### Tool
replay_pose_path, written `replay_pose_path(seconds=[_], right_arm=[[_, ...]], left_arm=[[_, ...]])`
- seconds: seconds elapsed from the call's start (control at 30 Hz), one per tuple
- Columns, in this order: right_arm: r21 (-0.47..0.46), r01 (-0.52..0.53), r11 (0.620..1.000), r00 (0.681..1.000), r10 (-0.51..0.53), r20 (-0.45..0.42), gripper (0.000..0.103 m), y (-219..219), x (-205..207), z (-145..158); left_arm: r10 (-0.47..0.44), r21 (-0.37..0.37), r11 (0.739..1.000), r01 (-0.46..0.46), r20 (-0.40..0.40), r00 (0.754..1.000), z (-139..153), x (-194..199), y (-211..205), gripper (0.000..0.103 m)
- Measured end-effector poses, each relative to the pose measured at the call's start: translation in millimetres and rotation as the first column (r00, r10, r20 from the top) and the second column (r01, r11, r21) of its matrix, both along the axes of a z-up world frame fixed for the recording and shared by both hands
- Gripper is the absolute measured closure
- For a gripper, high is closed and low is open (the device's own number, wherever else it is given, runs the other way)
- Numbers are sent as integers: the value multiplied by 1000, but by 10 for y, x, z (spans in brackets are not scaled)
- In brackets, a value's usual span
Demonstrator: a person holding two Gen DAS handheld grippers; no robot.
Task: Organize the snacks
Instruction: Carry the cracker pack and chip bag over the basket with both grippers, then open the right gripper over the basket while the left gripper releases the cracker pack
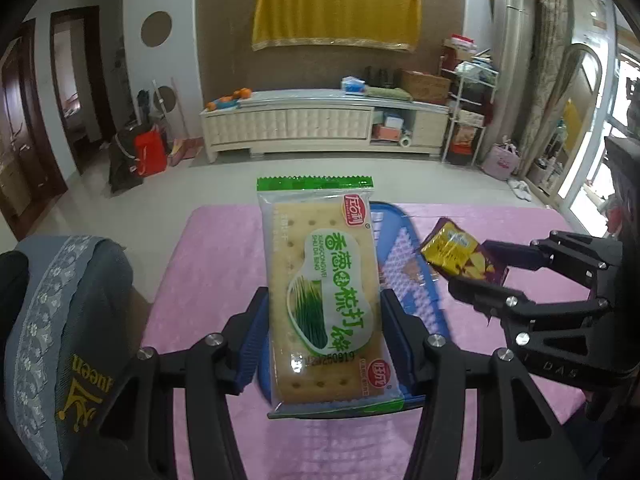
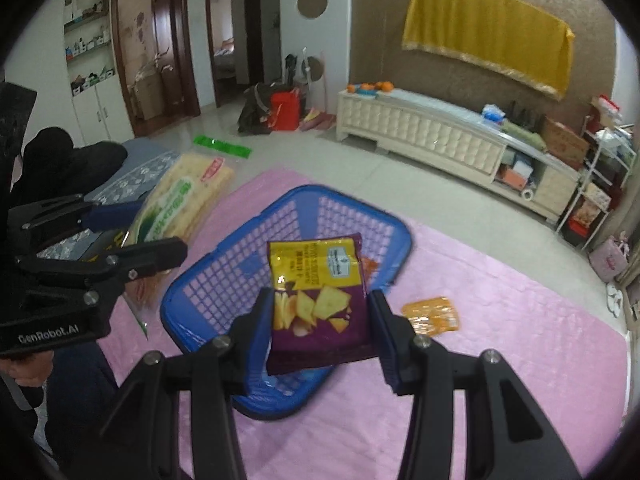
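Above the blue basket, cracker packet clamped between left jaws, chip packet between right jaws

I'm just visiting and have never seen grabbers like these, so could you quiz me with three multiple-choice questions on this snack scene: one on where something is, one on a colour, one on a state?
1. Where does the orange packet lie?
A. inside the basket
B. on the pink cloth beside the basket
C. on the floor

2. What colour is the plastic basket?
A. blue
B. red
C. white

3. What is the left gripper doing?
A. hanging open with nothing in it
B. gripping the basket rim
C. clamped on a scallion soda cracker pack

Answers:
1 B: the packet rests on the pink cloth, right of the basket's rim.
2 A: its rim and lattice are blue.
3 C: both pads press the pack's sides; the right gripper likewise holds a purple chip bag.
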State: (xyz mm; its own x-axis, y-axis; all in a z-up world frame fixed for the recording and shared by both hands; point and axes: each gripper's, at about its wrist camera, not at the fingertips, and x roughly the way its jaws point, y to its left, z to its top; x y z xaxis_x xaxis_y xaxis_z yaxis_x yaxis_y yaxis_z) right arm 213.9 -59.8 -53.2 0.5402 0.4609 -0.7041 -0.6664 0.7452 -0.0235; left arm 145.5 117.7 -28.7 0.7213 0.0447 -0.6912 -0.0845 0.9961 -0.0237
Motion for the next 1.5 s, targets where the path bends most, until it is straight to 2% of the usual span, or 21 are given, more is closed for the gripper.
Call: replay_pose_path(seconds=[0.23, 0.5, 0.63, 0.7, 0.8, 1.2, 1.5], right_arm=[[-63, -93, 994, 993, 88, -76, 52, 411, -28, -263], [-178, -141, 974, 983, 117, -141, 51, 842, -59, -524], [-268, -175, 947, 978, 135, -160, 43, 1067, -85, -634], [-257, -170, 951, 978, 131, -163, 31, 1095, -106, -628], [-208, -156, 966, 980, 125, -153, 21, 1003, -133, -530], [-96, 30, 995, 990, -44, -138, 19, 557, 57, -251], [-86, 127, 988, 980, -138, -144, 19, 209, 207, -345]], left_arm=[[40, -26, 999, -41, -35, 999, -189, -54, 291, 51], [82, -48, 995, -85, -65, 995, -329, -106, 538, 51], [103, -74, 991, -109, -78, 992, -385, -87, 631, 51], [101, -71, 992, -107, -81, 992, -406, -89, 639, 51], [92, -71, 993, -99, -85, 992, -414, -109, 631, 51], [31, -78, 996, -37, -79, 996, -300, -39, 436, 51], [-31, -70, 997, 23, -115, 993, -402, 223, 152, 51]])
